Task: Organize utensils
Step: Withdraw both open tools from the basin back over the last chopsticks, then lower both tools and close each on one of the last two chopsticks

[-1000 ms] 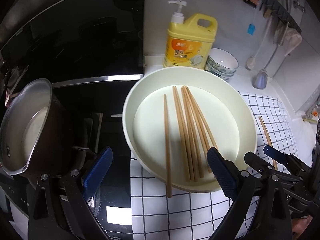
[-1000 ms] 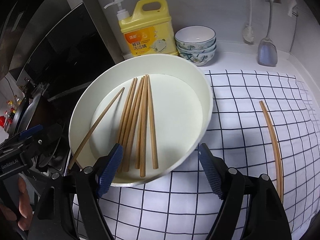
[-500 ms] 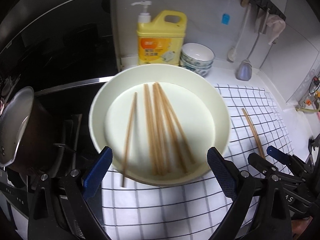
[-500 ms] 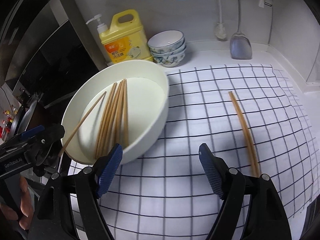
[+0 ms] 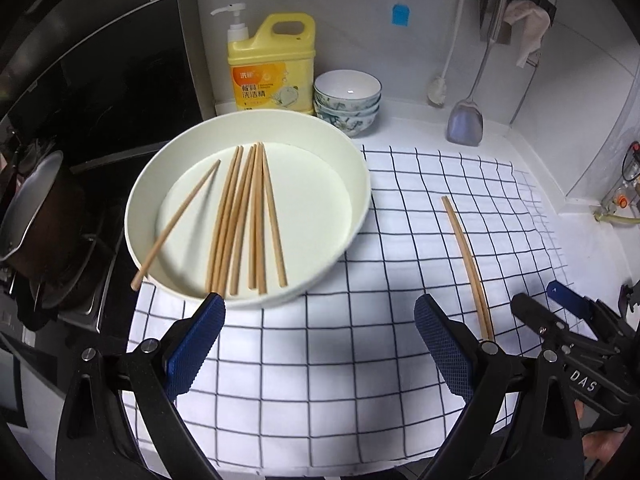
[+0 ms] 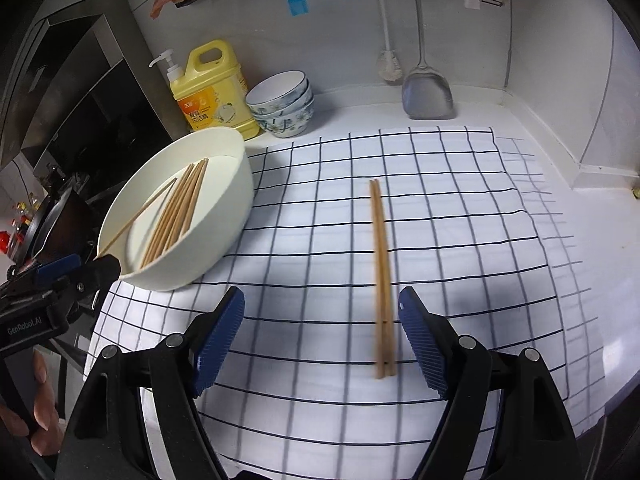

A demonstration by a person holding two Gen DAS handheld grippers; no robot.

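A white basin [image 5: 352, 216] [image 6: 224, 216] holds several wooden chopsticks [image 5: 244, 220] [image 6: 176, 216]; one chopstick [image 5: 176, 220] leans over its left rim. A pair of chopsticks [image 5: 466, 256] [image 6: 382, 272] lies side by side on the checked cloth [image 5: 360, 360] [image 6: 320, 220], right of the basin. My left gripper [image 5: 316, 344] is open and empty above the cloth, in front of the basin. My right gripper [image 6: 322, 336] is open and empty, with the near end of the pair just inside its right finger [image 6: 420, 340].
A yellow detergent bottle [image 5: 272, 72] [image 6: 212, 92] and stacked bowls [image 5: 347, 100] [image 6: 282, 104] stand behind the basin. A spatula [image 5: 466, 120] [image 6: 426, 96] and a brush [image 6: 388, 64] hang on the wall. A pot [image 5: 36, 208] sits on the stove at left.
Both grippers have swung to the right, away from the basin. The pair of chopsticks on the cloth now lies close to my right gripper. Both stay open.
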